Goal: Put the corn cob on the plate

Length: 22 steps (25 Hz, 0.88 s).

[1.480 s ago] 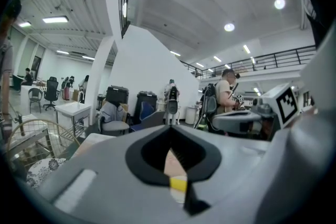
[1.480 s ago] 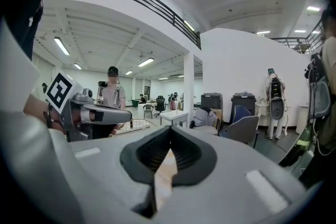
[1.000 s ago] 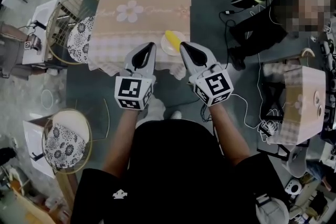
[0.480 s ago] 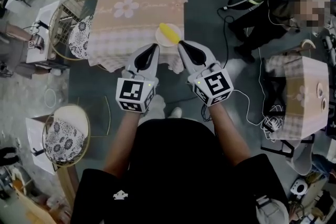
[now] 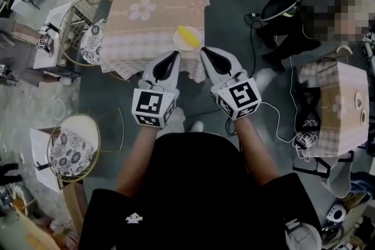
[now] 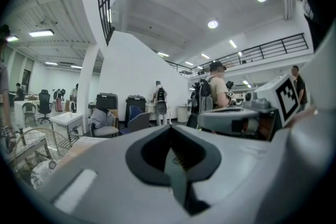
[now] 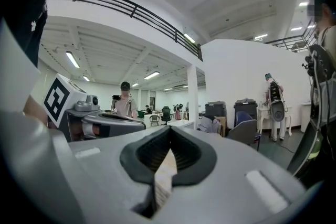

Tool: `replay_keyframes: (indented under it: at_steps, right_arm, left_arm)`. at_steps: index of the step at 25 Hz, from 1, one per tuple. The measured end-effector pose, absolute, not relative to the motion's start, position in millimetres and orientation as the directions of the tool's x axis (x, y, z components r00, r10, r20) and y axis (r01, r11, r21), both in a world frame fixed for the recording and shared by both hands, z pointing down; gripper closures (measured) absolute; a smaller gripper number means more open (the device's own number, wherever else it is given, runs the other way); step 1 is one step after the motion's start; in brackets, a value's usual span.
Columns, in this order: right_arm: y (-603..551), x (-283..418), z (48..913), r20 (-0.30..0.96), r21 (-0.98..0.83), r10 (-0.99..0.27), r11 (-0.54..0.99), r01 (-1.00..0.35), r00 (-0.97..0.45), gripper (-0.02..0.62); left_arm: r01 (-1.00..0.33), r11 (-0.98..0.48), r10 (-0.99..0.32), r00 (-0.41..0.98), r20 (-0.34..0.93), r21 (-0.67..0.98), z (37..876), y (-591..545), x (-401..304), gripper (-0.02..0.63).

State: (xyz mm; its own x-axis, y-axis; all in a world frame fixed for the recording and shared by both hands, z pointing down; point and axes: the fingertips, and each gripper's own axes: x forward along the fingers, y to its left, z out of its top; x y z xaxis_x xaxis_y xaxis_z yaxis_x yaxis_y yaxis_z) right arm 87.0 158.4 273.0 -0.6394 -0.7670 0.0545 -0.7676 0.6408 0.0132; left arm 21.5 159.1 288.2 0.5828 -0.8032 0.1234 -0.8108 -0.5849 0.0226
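Lying on the plate (image 5: 177,42) at the bench (image 5: 149,32) edge, the corn cob (image 5: 188,36) faces the left claw (image 5: 174,55) and right claw (image 5: 204,51), both closed (square-patterned marker cubes behind).

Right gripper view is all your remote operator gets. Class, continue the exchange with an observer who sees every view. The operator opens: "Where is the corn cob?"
Observer: The corn cob lies on the plate; the head view shows it.
Operator: Where is that plate?
Observer: At the near edge of the cloth-covered table, just beyond the tip of the right gripper.
Operator: Is the left gripper carrying anything?
Observer: No. The left gripper has its jaws together with nothing between them.
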Motion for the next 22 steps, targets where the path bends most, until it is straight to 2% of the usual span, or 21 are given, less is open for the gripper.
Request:
replay_keyframes:
  at_steps: [7, 22]
  right_arm:
    - [177, 85, 270, 0.052, 0.025, -0.751, 0.660, -0.751, -0.658, 0.595]
    - [207, 103, 269, 0.048, 0.032, -0.747, 0.665, -0.746, -0.664, 0.595]
  left_arm:
    - [-0.819, -0.570, -0.813, 0.574, 0.098, 0.064, 281, 179, 23, 0.597]
    - [-0.819, -0.571, -0.814, 0.573, 0.097, 0.048, 277, 205, 43, 0.597]
